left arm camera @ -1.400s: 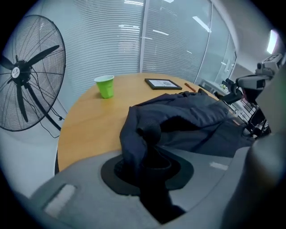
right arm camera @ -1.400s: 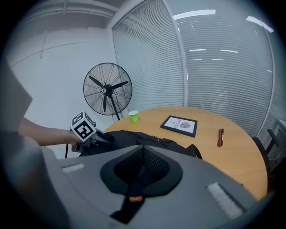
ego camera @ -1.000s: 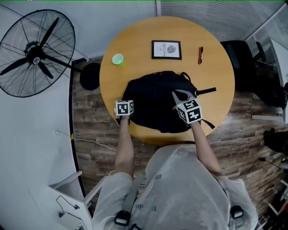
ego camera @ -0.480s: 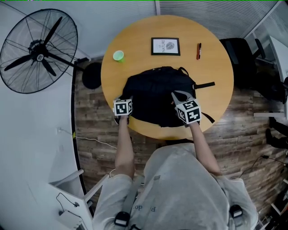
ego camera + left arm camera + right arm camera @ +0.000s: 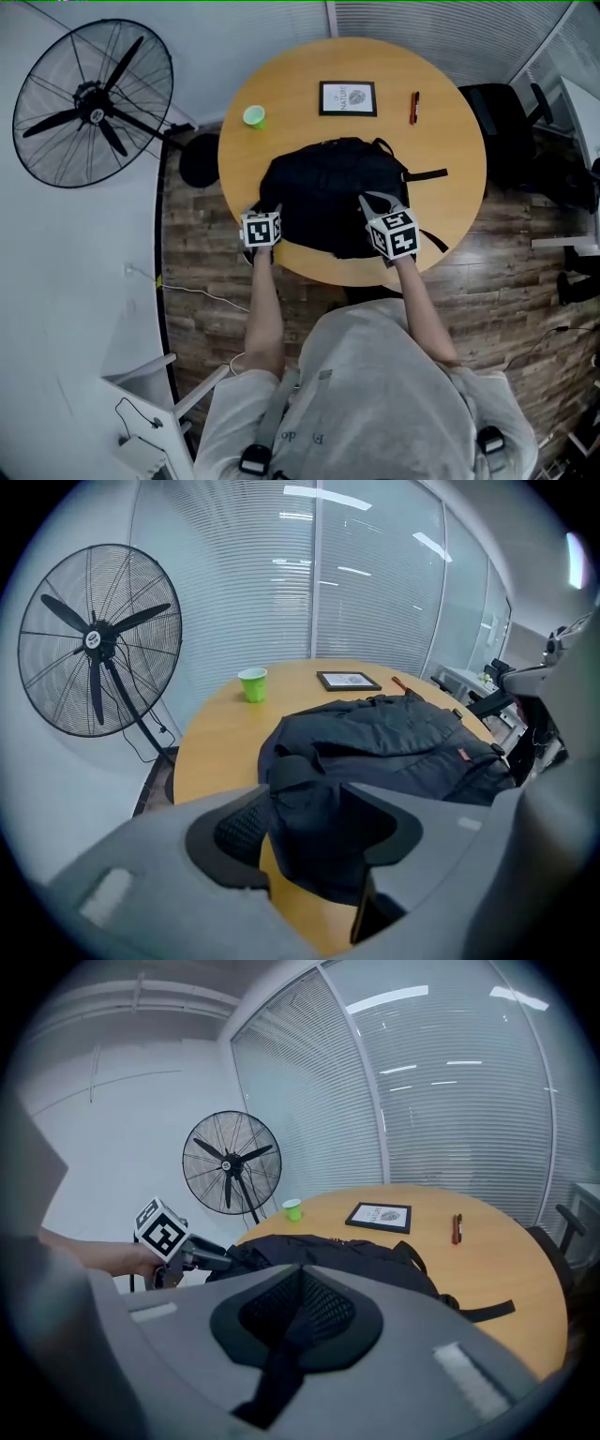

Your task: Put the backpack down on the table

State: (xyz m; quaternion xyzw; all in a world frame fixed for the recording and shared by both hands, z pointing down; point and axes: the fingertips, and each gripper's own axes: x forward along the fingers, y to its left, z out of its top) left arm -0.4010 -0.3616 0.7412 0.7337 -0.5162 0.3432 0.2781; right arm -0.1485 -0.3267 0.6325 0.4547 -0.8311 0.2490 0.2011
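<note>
The black backpack (image 5: 328,195) lies flat in the middle of the round wooden table (image 5: 441,141). My left gripper (image 5: 267,212) is at its near left corner. Its jaws have just been opening and now stand open; in the left gripper view (image 5: 305,832) a fold of the backpack (image 5: 375,747) lies loose between them, untouched by the pads. My right gripper (image 5: 370,202) is over the near right part of the bag. In the right gripper view (image 5: 298,1309) its jaws are shut on a black backpack strap (image 5: 272,1387) that hangs down from them.
A green cup (image 5: 253,115), a framed picture (image 5: 348,98) and a red pen (image 5: 413,107) lie on the far part of the table. A standing fan (image 5: 94,108) is at the left and a black chair (image 5: 506,122) at the right, both on the wooden floor.
Both grippers have drawn back a little toward the near edge of the table. The left one no longer grips the bag. The backpack stays resting on the table.
</note>
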